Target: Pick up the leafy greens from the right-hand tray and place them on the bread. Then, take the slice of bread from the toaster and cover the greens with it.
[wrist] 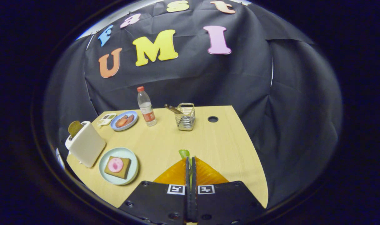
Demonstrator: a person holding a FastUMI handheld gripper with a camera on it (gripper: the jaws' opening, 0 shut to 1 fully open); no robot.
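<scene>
gripper [190, 159] clamps leafy greens [184, 153] | bare table [221, 140] beyond

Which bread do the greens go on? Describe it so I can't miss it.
Start at the white toaster near the table's left edge. Beside it sits a pale green plate holding the bread. It lies flat with a pink round slice on top, unlike the slice standing in the toaster.

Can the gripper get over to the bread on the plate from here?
Probably yes. The gripper, shut on the leafy greens, has bare table between it and the bread.
</scene>
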